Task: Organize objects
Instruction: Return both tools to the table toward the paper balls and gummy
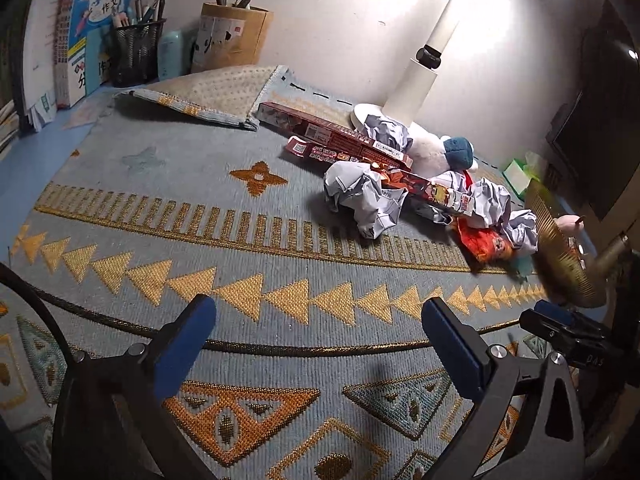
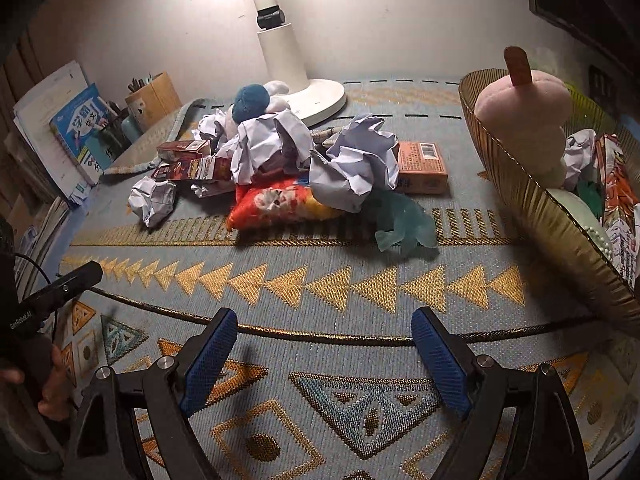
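A pile lies on the patterned mat [image 1: 200, 240]: crumpled paper [image 1: 362, 200], long red boxes [image 1: 340, 140], a white and blue plush [image 1: 440, 152] and a red snack bag [image 1: 488, 244]. My left gripper [image 1: 320, 308] hangs open over bare mat, well short of the pile. From the right wrist I see the same crumpled paper [image 2: 352, 164], snack bag [image 2: 276, 204], an orange box [image 2: 424, 164] and a teal plastic piece [image 2: 404, 224]. A gold basket [image 2: 532, 196] at the right holds a pink plush [image 2: 528, 120], paper and packets. My right gripper [image 2: 324, 316] is open with nothing between its fingers.
A white lamp base [image 2: 316, 96] stands behind the pile. Books [image 1: 92, 32], a mesh pen holder [image 1: 136, 56] and a cardboard pen box [image 1: 232, 40] line the back left. The mat's corner [image 1: 208, 96] is folded over. A green tissue box [image 1: 520, 172] sits at the right.
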A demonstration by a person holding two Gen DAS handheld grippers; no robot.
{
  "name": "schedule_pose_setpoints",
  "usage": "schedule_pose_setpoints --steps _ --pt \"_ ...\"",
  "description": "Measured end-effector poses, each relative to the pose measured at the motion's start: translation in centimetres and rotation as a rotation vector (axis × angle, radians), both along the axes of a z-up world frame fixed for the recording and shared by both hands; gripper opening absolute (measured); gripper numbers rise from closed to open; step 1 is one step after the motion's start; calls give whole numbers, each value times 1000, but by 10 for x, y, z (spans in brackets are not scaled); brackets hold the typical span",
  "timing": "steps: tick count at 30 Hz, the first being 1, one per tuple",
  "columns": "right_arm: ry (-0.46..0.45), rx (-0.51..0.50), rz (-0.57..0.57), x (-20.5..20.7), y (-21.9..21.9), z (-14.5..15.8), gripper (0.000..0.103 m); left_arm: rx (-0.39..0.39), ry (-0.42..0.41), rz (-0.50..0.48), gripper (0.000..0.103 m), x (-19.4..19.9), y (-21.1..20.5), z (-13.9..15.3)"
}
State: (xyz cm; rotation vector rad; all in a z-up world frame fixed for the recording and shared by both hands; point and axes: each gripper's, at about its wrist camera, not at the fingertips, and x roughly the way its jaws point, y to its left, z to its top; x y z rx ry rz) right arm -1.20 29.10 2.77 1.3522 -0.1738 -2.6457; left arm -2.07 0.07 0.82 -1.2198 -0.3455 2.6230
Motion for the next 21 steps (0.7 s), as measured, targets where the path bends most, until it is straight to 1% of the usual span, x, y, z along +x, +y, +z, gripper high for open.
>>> schedule_pose_setpoints --steps 2,6,8,10,12,13,15,18,19,21 --pt "2 -19 0 0 1 0 88 -16 -10 1 102 0 3 0" --pt "4 -78 -8 -2 7 1 88 -53 -64 7 102 2 5 2" --pt "6 -112 -14 -3 11 2 88 -109 -91 -22 102 -3 12 2" --pt "11 -138 -31 -2 17 2 88 -97 -105 -49 102 -16 15 4" --pt "15 -151 -63 -2 23 3 88 -87 -75 -42 102 -32 17 10" --pt "17 -159 -80 -2 26 3 88 -99 -51 -41 102 -41 20 13" --pt "22 -167 -113 -2 32 3 88 -166 -50 -66 102 -62 32 12" --pt "26 -144 -160 -4 35 3 88 -233 -36 -91 101 -81 46 4" --pt "24 -121 -168 -7 33 3 88 -243 -34 -90 101 -84 49 3" --pt "-1 -44 -163 -19 24 3 88 -230 -27 -118 95 -89 53 6"
